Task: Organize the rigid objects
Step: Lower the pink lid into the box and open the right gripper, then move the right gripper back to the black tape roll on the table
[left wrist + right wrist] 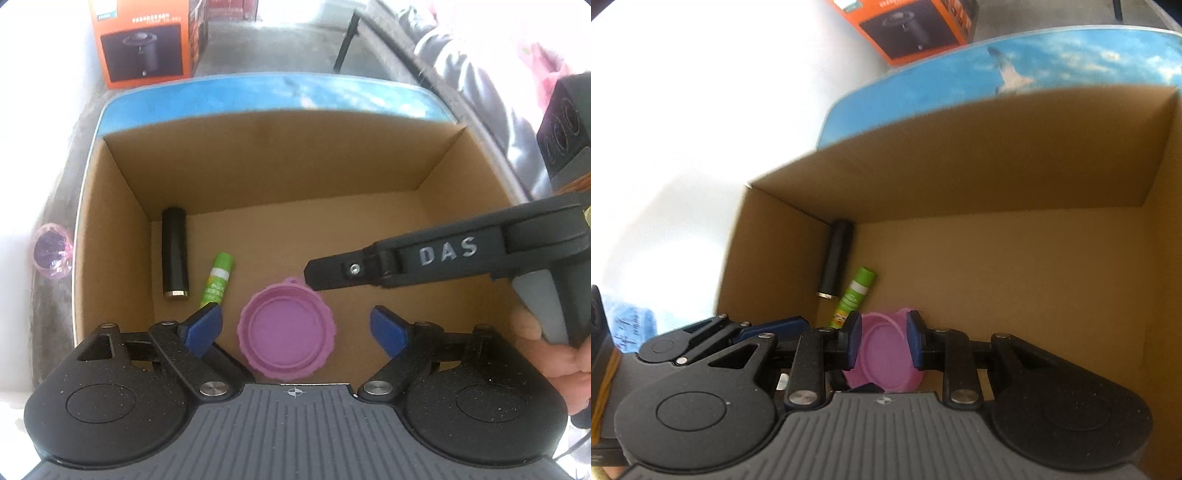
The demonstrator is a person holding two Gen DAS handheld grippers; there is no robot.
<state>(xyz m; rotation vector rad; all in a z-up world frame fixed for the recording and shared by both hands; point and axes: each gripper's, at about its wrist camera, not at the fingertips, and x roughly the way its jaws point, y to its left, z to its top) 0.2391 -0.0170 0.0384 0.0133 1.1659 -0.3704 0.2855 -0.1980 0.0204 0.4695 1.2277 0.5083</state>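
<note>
Left wrist view looks down into an open cardboard box (280,173) whose floor holds 3 things: a black cylinder (175,251) with a metal end lying along the left wall, a green glue stick (217,280) just beside it and tilted slightly, and a round purple lid (287,332) lying flat near the front, apart from the glue stick. The left gripper (295,328) hangs above the front of the box with its blue fingers (203,326) spread wide on either side of the lid, holding nothing. The right gripper (314,275) reaches in from the right side, its black tip just over the far edge of the lid, with a hand (554,347) on its grey trigger. Right wrist view shows the right gripper's blue fingers (854,339) set close on either side of the purple lid (882,354), which appears between them; whether they actually press on it cannot be told. The black cylinder (836,258) and green glue stick (855,295) lie beyond, by the left wall. An orange carton (144,40) stands behind the box, and a blue printed surface (1015,74) runs along its far rim.
</note>
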